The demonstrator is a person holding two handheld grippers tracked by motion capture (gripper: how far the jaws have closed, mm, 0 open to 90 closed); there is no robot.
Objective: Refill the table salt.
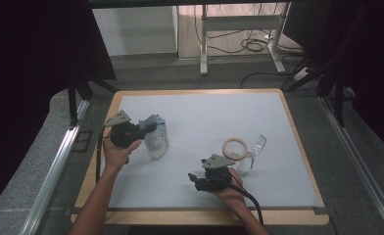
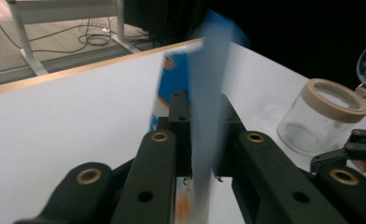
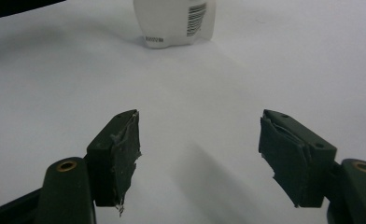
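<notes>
A white, blue-printed soft pouch (image 1: 156,136) is seen standing upright on the pale grey mat (image 1: 204,117) at left of centre, long axis vertical, top edge up. In the left gripper view its blue top edge is seen edge-on and blurred, running straight up between the jaws. The left gripper (image 1: 143,128) is held level at the pouch's top, pointing right; jaws are close together around that thin edge, but whether the pads press on it cannot be told from the blur. The right gripper (image 3: 199,156) is held low over bare mat near the front edge, jaws wide apart, nothing between them, pointed toward the pouch base. A clear glass jar with a tan rim (image 1: 235,148) is set just beyond the right hand (image 1: 231,193), well apart from the pouch.
</notes>
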